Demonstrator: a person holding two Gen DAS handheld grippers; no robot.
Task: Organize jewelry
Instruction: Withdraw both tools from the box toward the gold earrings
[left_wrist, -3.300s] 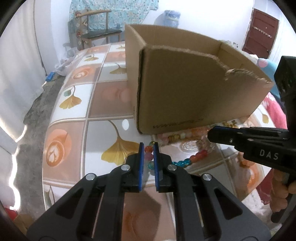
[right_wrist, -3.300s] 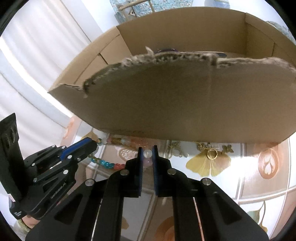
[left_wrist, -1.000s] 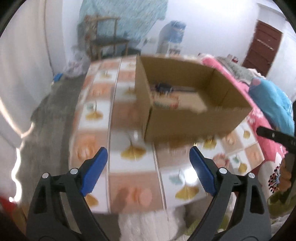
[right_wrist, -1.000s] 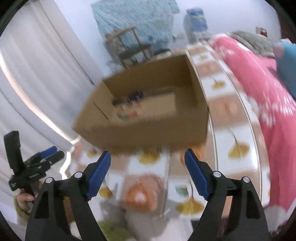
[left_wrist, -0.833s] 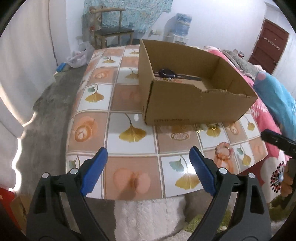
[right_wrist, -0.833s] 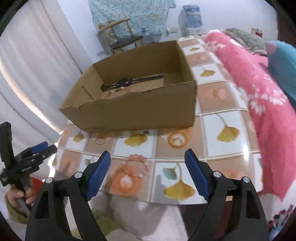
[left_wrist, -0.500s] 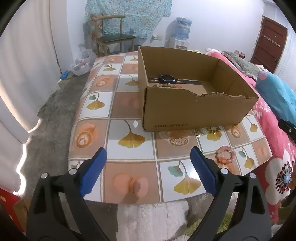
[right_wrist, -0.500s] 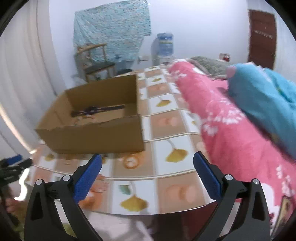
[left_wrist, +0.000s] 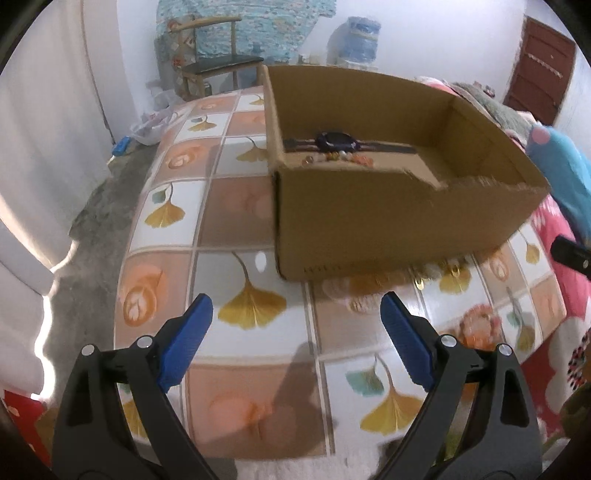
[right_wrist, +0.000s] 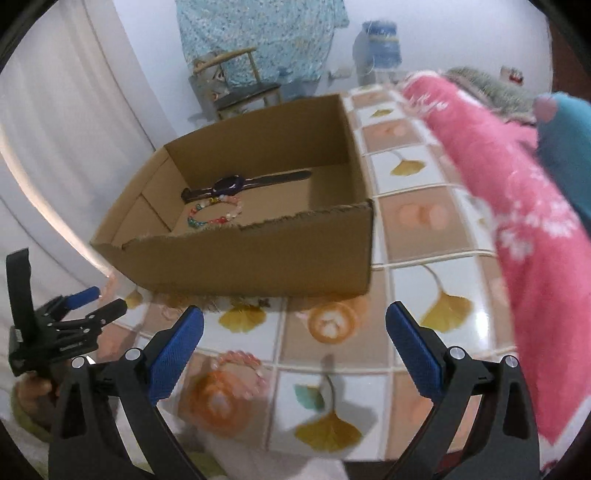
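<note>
Faint unreadable print on cardboard box (left_wrist: 388, 229)

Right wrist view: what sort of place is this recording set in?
Most likely a room in a home, perhaps a bedroom: a pink blanket beside the tiled table, a wooden chair and a water dispenser by the wall.

Each fisheye camera sits on its own gripper and looks forward and steeply down along two black, blue-padded fingers at the tabletop with the ginkgo-leaf tile pattern (left_wrist: 236, 229). The left wrist view faces the open brown cardboard box (left_wrist: 388, 221) from near its left front corner; the right wrist view faces the same box (right_wrist: 258, 258) from a little farther right (so its interior shows more fully). Both share the box, the wooden chair (left_wrist: 218, 70) by the far wall, and the table's front edge. The left gripper (right_wrist: 99, 302) appears at the right view's lower left.
</note>
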